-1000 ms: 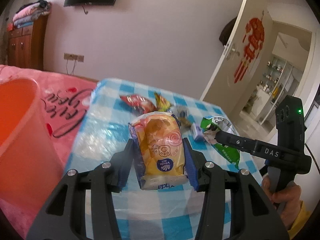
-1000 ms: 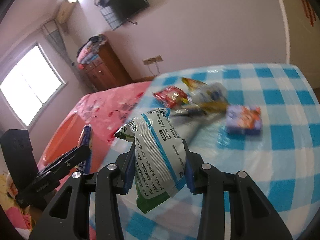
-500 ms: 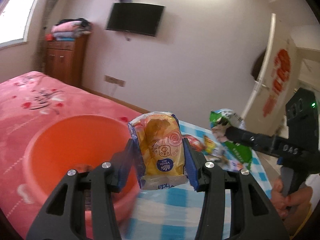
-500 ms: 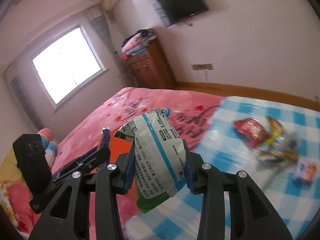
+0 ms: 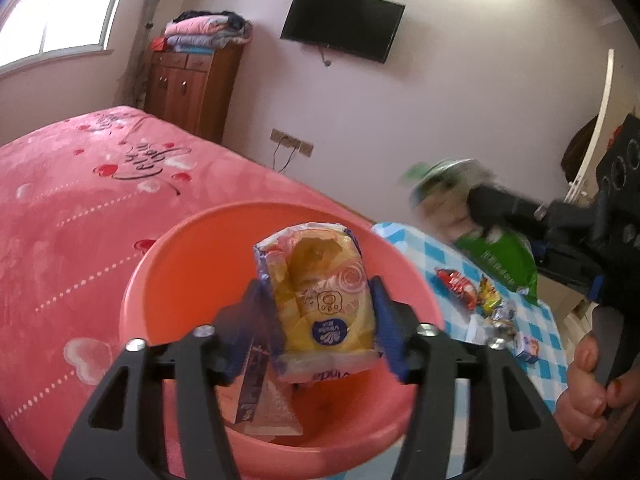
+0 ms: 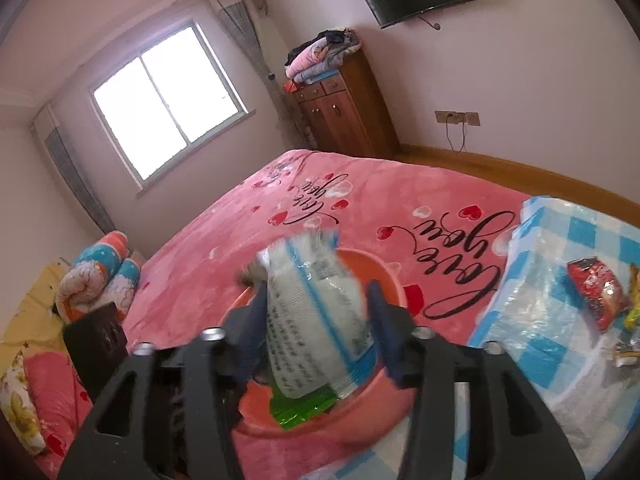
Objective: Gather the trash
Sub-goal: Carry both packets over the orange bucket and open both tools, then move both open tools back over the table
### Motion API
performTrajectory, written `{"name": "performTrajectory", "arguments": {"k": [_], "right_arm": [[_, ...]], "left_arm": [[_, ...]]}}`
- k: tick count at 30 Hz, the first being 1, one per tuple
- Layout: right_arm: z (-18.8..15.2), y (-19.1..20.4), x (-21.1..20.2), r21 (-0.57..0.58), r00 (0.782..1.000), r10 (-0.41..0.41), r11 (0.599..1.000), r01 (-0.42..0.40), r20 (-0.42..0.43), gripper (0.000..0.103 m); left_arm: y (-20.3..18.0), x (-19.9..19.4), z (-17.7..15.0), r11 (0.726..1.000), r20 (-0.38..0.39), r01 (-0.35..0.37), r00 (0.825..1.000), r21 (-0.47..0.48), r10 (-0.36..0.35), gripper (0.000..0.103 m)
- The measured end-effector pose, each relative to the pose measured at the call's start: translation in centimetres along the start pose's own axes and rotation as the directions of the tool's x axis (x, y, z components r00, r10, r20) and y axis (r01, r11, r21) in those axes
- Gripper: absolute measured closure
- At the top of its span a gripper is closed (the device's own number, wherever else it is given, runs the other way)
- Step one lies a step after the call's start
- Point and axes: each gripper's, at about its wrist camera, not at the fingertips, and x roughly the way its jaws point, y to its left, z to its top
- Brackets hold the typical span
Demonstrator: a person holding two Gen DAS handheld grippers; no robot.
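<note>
On the pink bedspread [image 5: 80,208] sits an orange basin [image 5: 192,264], beside a blue-checked table [image 5: 540,320] strewn with wrappers [image 5: 456,282]. Over the basin, the left gripper [image 5: 318,312] has parted its fingers around a yellow tissue pack [image 5: 324,304]. The right gripper [image 6: 316,320], fingers also spread, has a blurred white-and-green bag [image 6: 316,312] between them above the basin.
</note>
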Motion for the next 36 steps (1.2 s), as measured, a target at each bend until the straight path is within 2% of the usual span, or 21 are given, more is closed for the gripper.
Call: {"name": "performTrajectory", "arguments": {"k": [2,4,7,11,22,32,36], "right_arm": [[-0.2,-0.6,0.0,0.032,1.0,0.026,0.999,-0.027,0.013,0.034],[-0.5,-1.1,-0.6,0.039,0.999,0.01,0.999,-0.011,0.036,0.029],[-1.2,-1.8,-2.0,0.032,0.997,-0.042,0.999,0.04,0.063,0.02],[-2.8,-3.3,-4.0,0.047,0.99,-0.114,0.993,0.11,0.087,0.013],[-7.7,-6.3,-7.8,0.072,0.959,-0.258,0.965,0.251,0.116,0.011],[-10.7,-8.9,-10.3,0.128,0.946,-0.298,0.951,0.282,0.131,0.009],[-11.7,-9.7,-11.6,0.146,0.936,-0.316,0.944,0.295,0.152,0.009]], "left_arm": [[0.3,0.2,-0.1,1.0,-0.009,-0.011,1.0,-0.009,0.011,0.037],[0.4,0.1,-0.3,1.0,-0.008,-0.016,1.0,-0.011,0.016,0.023],[0.2,-0.2,-0.4,0.999,0.007,-0.032,0.999,-0.004,0.032,0.02],[-0.3,-0.3,-0.5,1.0,0.009,-0.022,1.0,-0.009,0.023,0.014],[-3.0,-1.0,-1.1,0.999,0.03,0.018,0.999,0.041,-0.019,0.01],[-6.4,-1.6,-2.2,0.993,0.019,0.07,0.997,0.095,-0.073,0.009],[-8.0,-1.7,-2.8,0.989,0.006,0.072,0.997,0.131,-0.073,0.009]]}}
